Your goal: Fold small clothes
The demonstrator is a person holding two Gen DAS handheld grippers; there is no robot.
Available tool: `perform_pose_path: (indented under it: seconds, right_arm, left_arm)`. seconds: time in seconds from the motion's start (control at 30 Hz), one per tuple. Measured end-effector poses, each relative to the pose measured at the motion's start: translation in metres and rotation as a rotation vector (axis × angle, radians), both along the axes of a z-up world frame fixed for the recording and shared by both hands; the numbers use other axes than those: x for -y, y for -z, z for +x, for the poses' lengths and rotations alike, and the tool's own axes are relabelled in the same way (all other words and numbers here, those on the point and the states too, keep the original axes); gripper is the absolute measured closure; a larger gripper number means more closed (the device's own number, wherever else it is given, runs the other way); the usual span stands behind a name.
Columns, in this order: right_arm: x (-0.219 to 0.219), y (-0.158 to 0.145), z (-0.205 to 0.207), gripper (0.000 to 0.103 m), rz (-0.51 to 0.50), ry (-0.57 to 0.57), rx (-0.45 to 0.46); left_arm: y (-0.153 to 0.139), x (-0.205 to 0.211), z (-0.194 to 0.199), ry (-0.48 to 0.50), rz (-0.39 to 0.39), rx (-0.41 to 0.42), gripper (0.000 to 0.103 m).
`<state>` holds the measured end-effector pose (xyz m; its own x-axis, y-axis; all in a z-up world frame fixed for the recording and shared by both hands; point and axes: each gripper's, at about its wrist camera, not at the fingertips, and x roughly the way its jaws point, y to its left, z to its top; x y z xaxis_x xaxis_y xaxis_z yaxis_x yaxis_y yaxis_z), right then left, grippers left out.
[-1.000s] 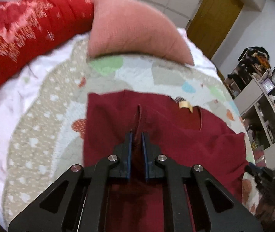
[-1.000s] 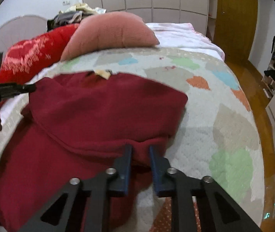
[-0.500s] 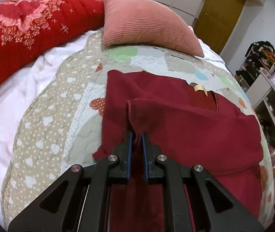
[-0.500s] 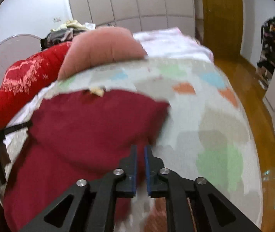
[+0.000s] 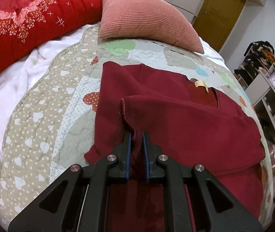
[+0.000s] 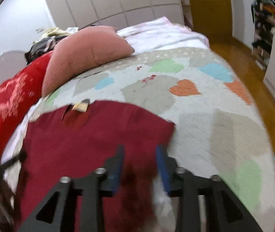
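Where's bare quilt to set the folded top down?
Free: quilt right of the maroon garment, out to the bed's edge. Narrower strip between its left edge and the white blanket. Crowded: the head end, with pink cushion and red duvet.

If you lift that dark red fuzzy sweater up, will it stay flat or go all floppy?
Probably floppy: the dark red fuzzy sweater already bunches into a soft ridge where the left gripper pinches it. It likely grips rather than slides on the patchwork heart quilt, since both look fuzzy.

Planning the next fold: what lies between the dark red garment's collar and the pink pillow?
Only bare patchwork quilt between garment and pillow, in both views.
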<state>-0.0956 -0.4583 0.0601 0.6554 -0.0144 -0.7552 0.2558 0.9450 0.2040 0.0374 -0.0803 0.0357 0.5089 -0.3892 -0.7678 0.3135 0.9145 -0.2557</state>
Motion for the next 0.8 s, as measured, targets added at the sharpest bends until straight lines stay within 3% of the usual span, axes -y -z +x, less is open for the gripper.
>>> perform_pose_path:
  seconds: [0.17, 0.27, 0.33, 0.37, 0.4, 0.47, 0.53, 0.63, 0.73, 0.8]
  right_arm:
    - [-0.031, -0.002, -0.053, 0.056, -0.166, -0.081, -0.047]
    - [-0.043, 0.016, -0.054, 0.056, -0.255, -0.104, -0.088]
    - [-0.049, 0.03, -0.042, 0.065, -0.305, -0.114, -0.11]
    - [-0.047, 0.032, -0.039, 0.079, -0.294, -0.092, -0.093]
    - [-0.041, 0.031, -0.039, 0.087, -0.238, -0.073, -0.064]
    - [-0.026, 0.024, -0.049, 0.088, -0.096, -0.001, 0.013]
    - [-0.02, 0.029, -0.057, 0.089, -0.05, 0.026, 0.008]
    - [-0.021, 0.049, -0.063, 0.095, -0.032, 0.023, -0.06]
    - [-0.023, 0.036, -0.074, 0.095, -0.071, 0.039, -0.074]
    - [-0.018, 0.02, -0.087, 0.095, -0.076, 0.093, -0.035]
  left_arm:
    - [0.0, 0.003, -0.002, -0.012, 0.015, 0.006, 0.093]
    - [0.002, 0.006, -0.004, -0.023, 0.029, 0.009, 0.093]
    - [0.003, 0.008, -0.005, -0.027, 0.043, 0.01, 0.092]
    - [0.002, 0.009, -0.007, -0.025, 0.056, 0.009, 0.092]
    - [0.001, 0.009, -0.008, -0.023, 0.062, 0.008, 0.092]
    - [0.0, 0.005, -0.012, -0.018, 0.056, 0.006, 0.092]
    - [0.004, 0.002, -0.014, -0.02, 0.043, 0.005, 0.092]
    - [0.006, 0.0, -0.02, -0.008, 0.031, 0.036, 0.092]
    - [0.002, -0.005, -0.023, -0.006, 0.011, 0.017, 0.092]
    - [-0.003, -0.008, -0.026, -0.011, 0.002, 0.025, 0.092]
